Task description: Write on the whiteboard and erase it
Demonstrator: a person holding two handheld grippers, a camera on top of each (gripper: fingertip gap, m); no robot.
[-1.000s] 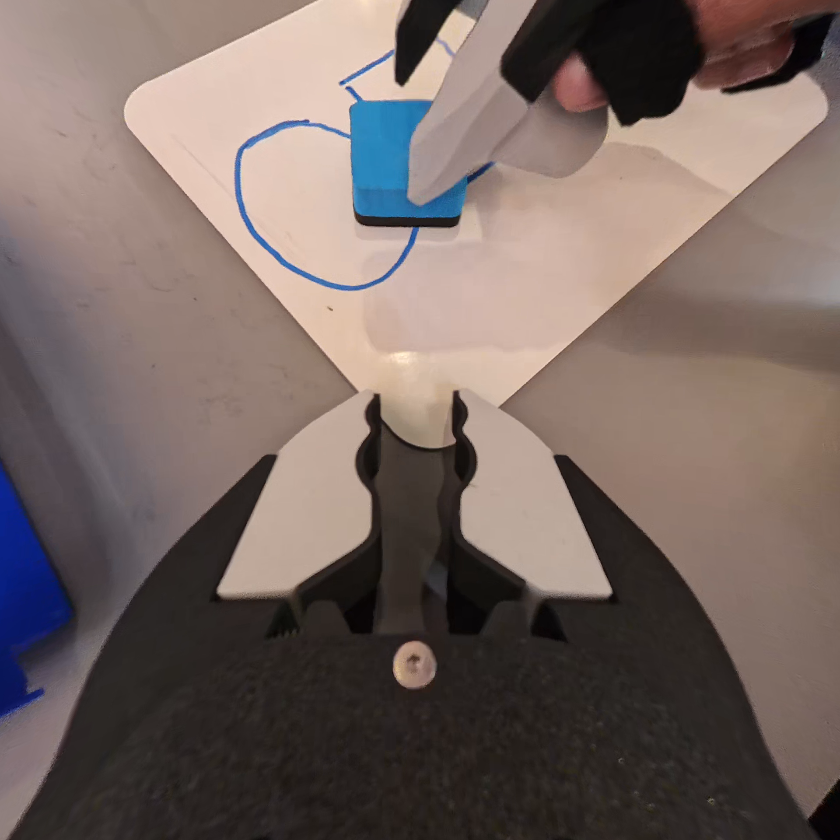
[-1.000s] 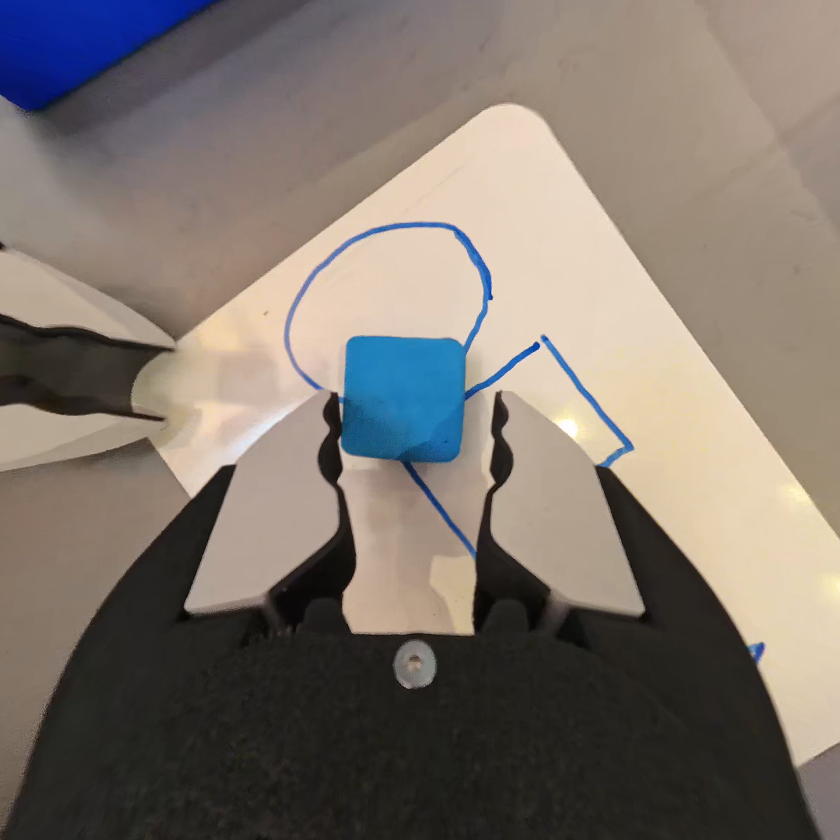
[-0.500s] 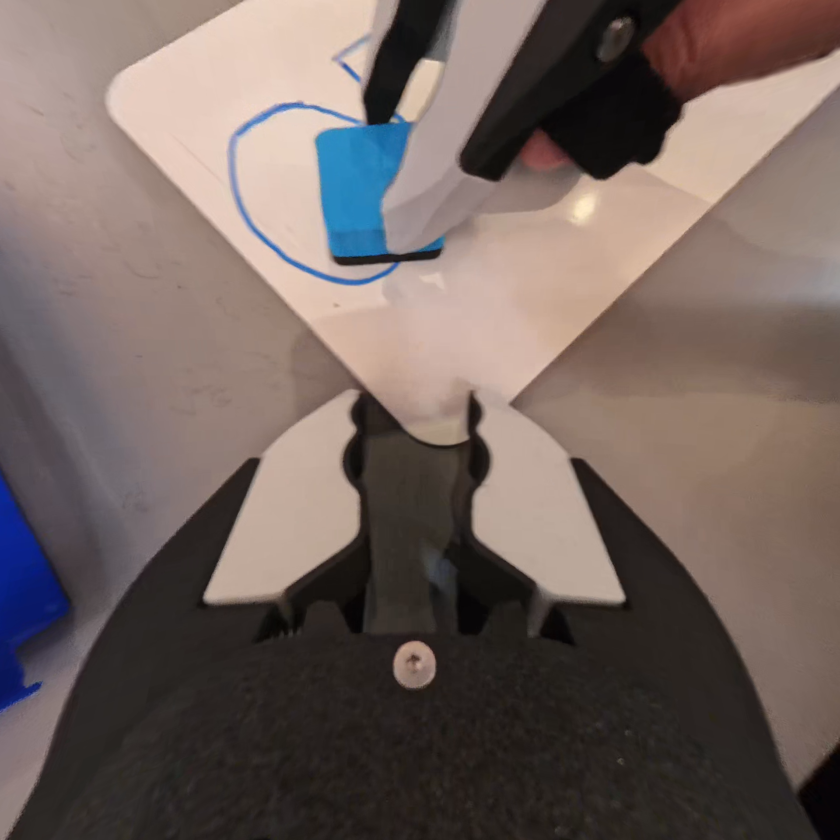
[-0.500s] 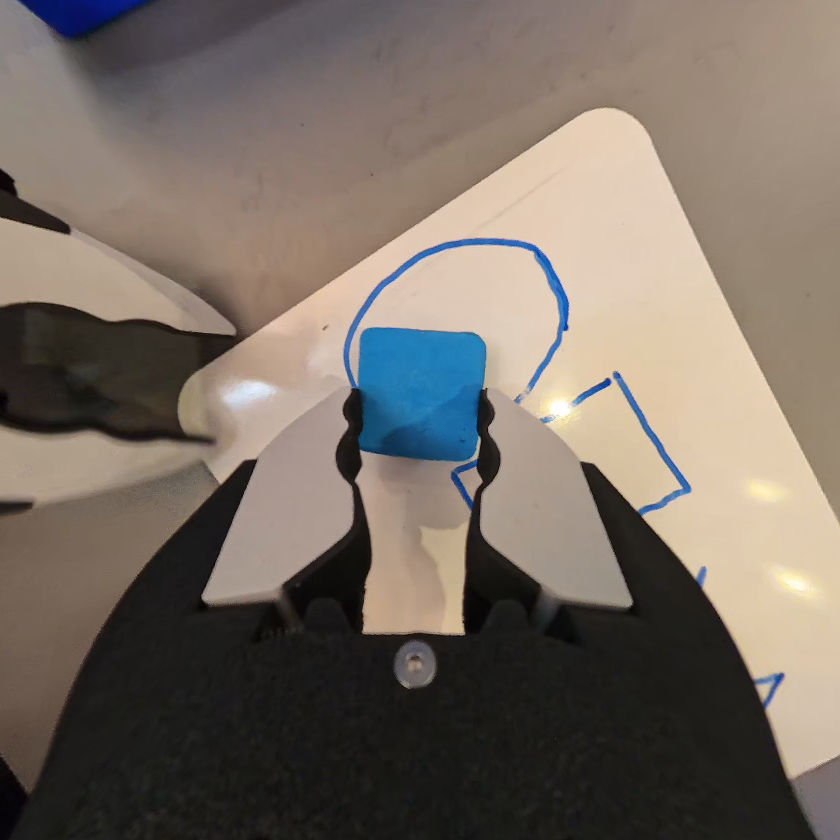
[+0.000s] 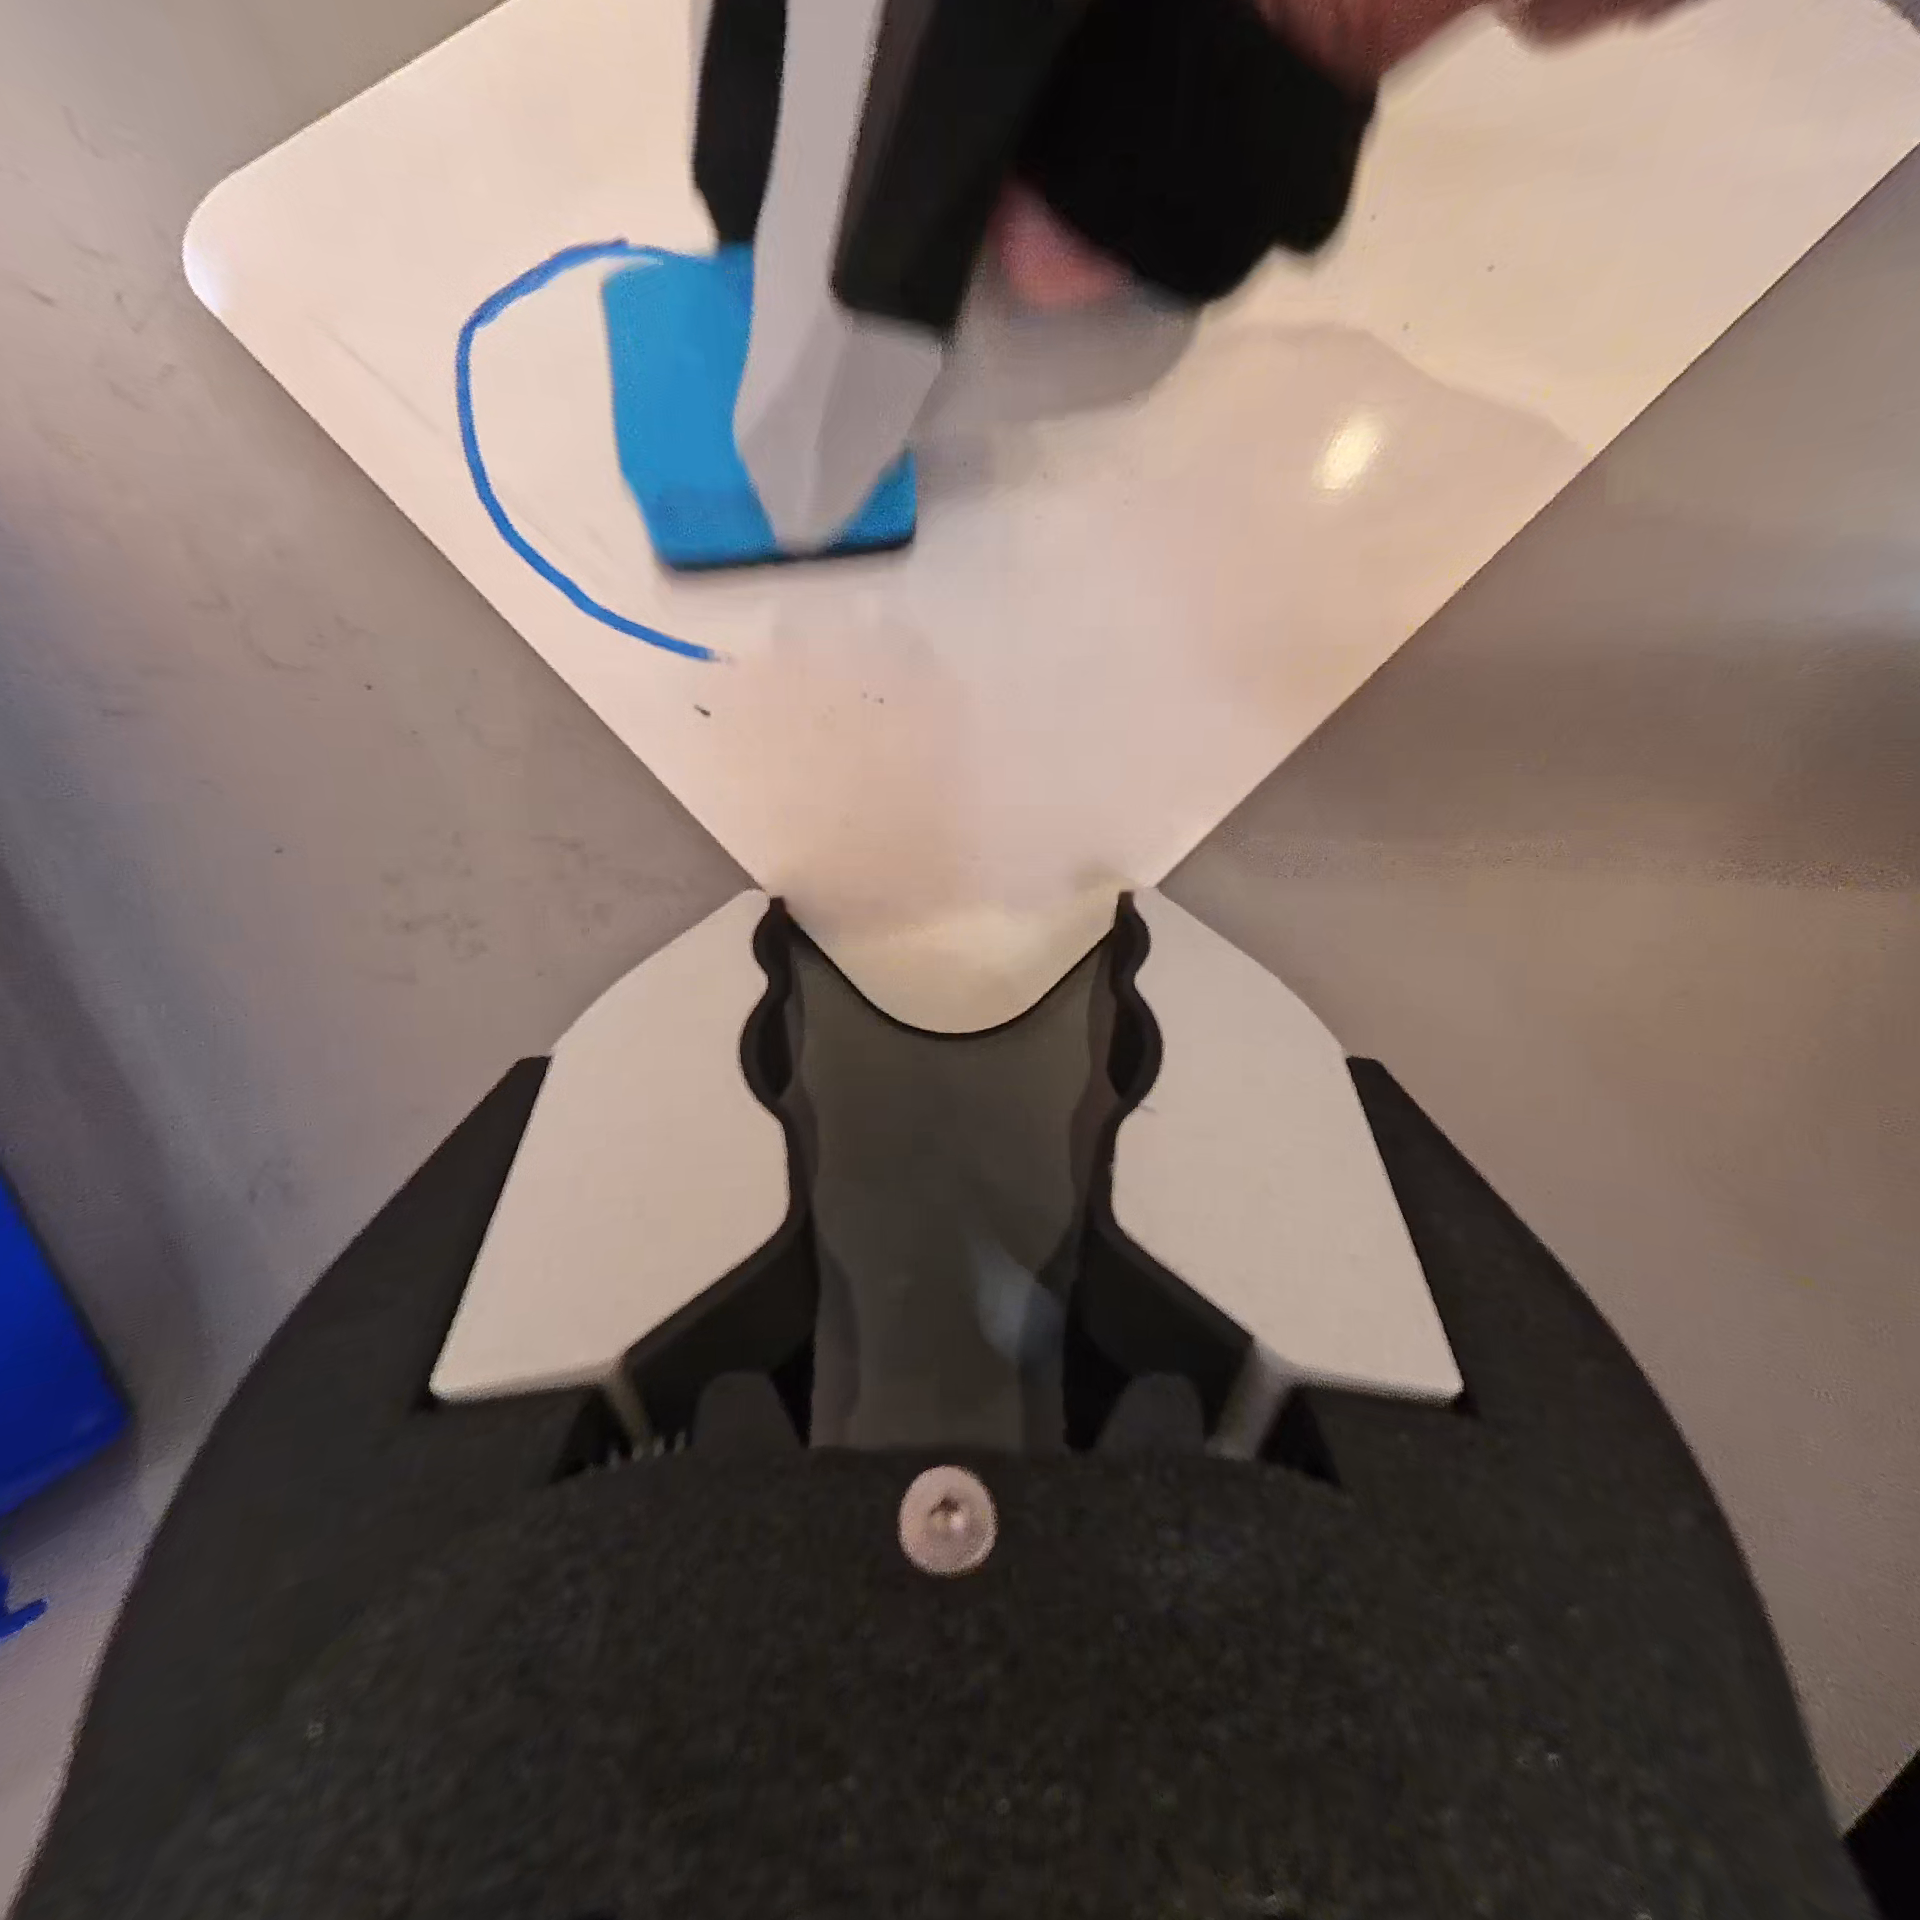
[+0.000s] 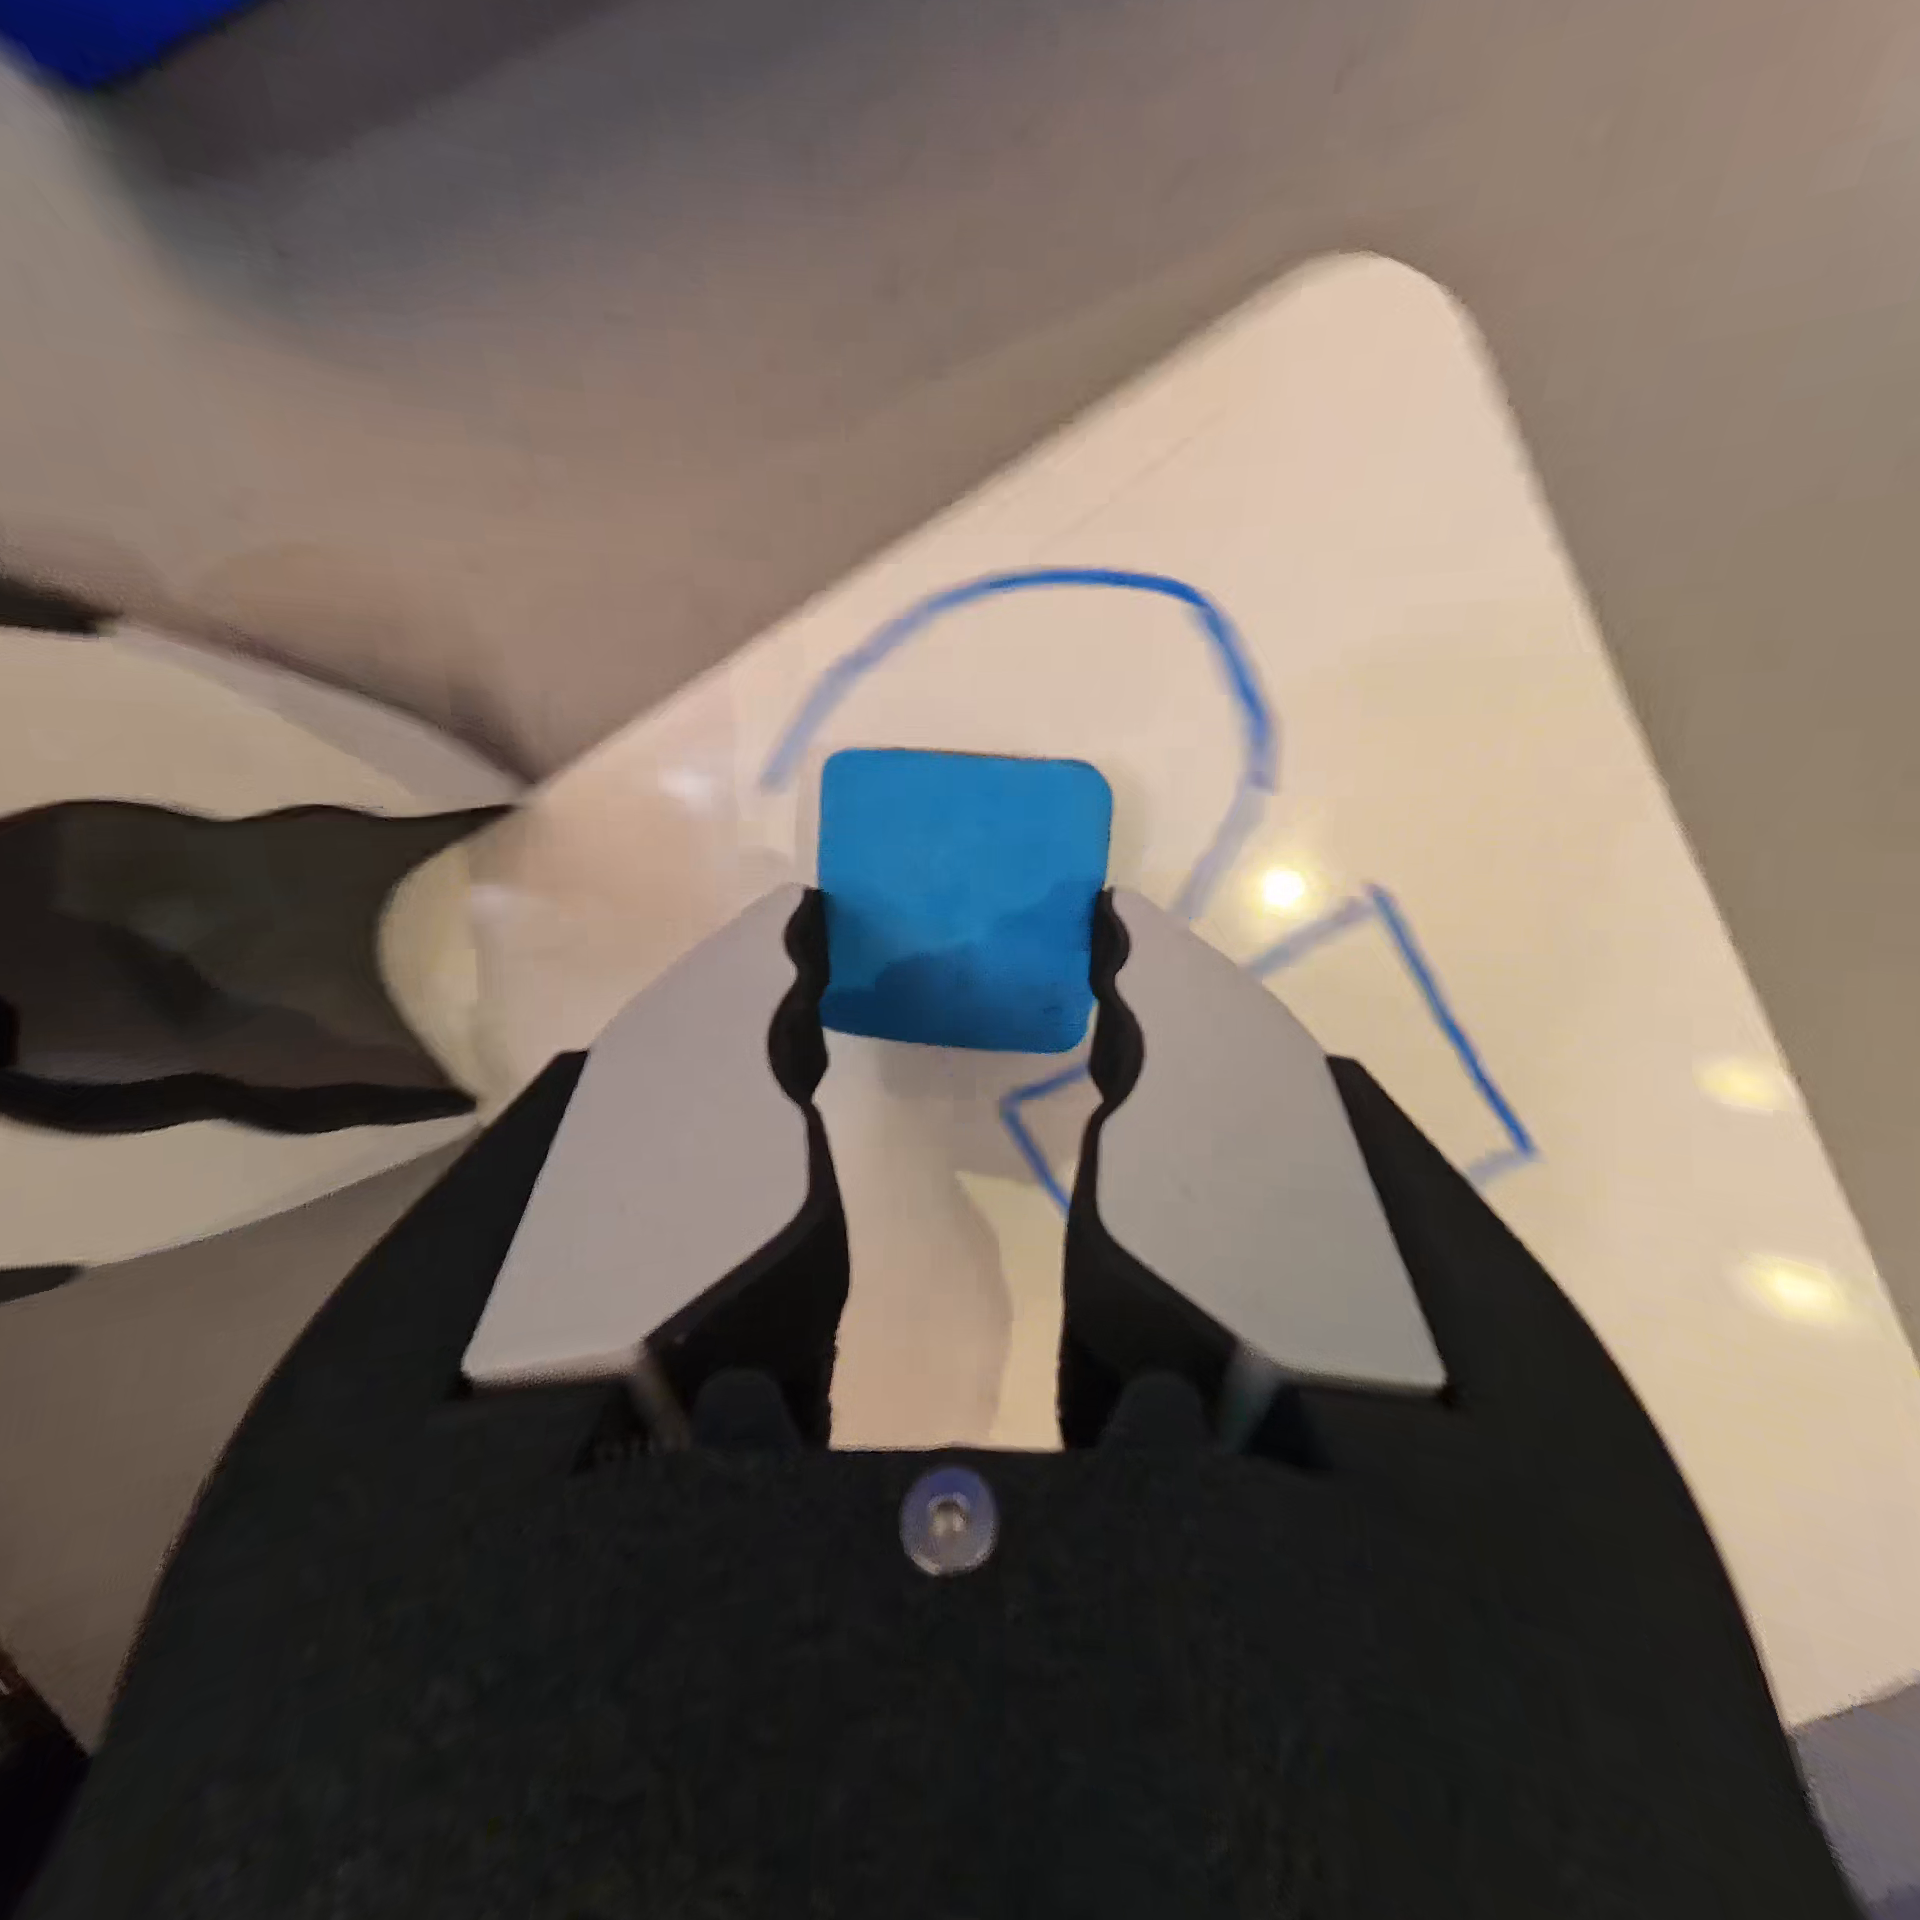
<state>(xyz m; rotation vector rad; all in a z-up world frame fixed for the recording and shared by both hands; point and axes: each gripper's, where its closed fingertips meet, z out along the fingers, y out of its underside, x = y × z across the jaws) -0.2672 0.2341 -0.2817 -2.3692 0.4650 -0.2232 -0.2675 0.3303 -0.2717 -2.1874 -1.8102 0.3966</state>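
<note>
Erasing midway: right gripper (image 6: 951,956) clamped on the blue eraser (image 6: 961,894) upon the whiteboard (image 5: 1143,675), left gripper (image 5: 945,935) spread around its corner, blue lines (image 6: 1455,1039) beside the eraser left.

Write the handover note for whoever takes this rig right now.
Right gripper: shut on the blue eraser, which rests on the whiteboard.
Left gripper: open, straddling the board's near corner without gripping it.
Done: drawing made; part of the round blue outline is already wiped.
Left: the rest of the outline and the angular blue lines beside it.
</note>
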